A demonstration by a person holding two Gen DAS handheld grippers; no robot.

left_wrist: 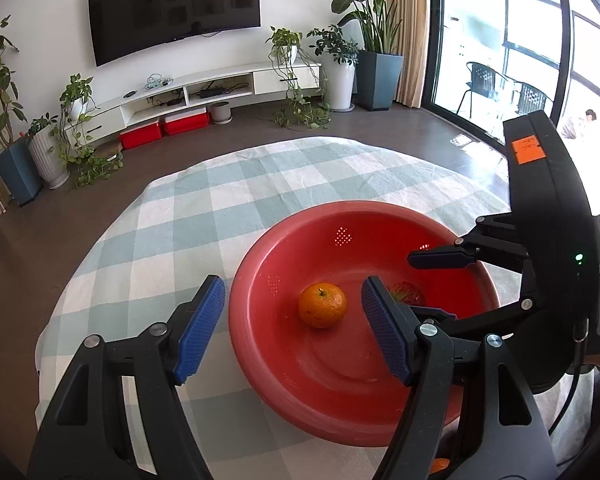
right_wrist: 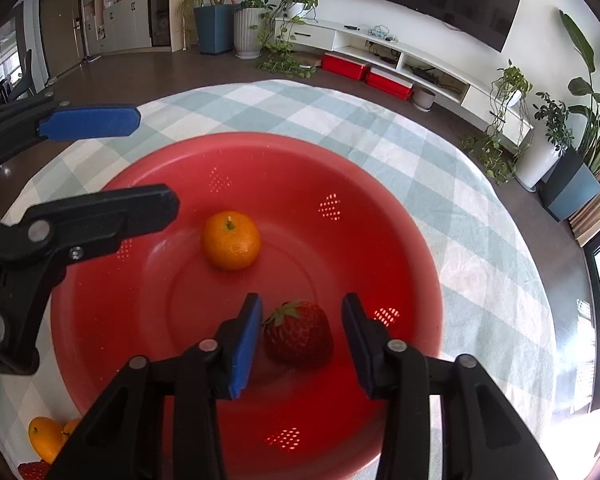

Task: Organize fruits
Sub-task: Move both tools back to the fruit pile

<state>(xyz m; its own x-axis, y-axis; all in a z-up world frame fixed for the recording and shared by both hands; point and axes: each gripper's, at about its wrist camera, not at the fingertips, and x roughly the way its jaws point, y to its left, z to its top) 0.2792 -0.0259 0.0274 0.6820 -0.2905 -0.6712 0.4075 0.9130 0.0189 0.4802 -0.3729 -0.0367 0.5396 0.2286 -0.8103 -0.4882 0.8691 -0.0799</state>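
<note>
**A:** Which step is in hand, starting from what sits nearest the lens?

**B:** In the right wrist view, the right gripper [right_wrist: 300,340] fills the lower middle of the frame with its jaws parted around the strawberry [right_wrist: 299,334]. The berry rests on the floor of the red bowl [right_wrist: 400,208]. There is a gap on the right side, and the left pad stands just beside the fruit; I cannot tell whether it touches. I judge it a release: the berry looks set down, not gripped.

**A:** And the other tongs?

**B:** In the left wrist view, the left gripper [left_wrist: 290,330] stands wide apart at the bottom of the frame, straddling the bowl's near left rim and holding nothing. The mandarin [left_wrist: 322,305] lies in the bowl just beyond its right pad, free of both.

**A:** So two fruits are in. What is left?

**B:** At the lower left corner of the right view, more fruit [right_wrist: 46,442] lies outside the bowl on the checked cloth [right_wrist: 380,120]: orange pieces and something red, partly hidden. The next move probably calls for lifting both grippers clear without nudging what is placed, then reaching for those.

**A:** Pose?

**B:** Both grippers tilt downward into the bowl. Farther up, the television [left_wrist: 174,8] hangs at the upper left of the left view.
</note>
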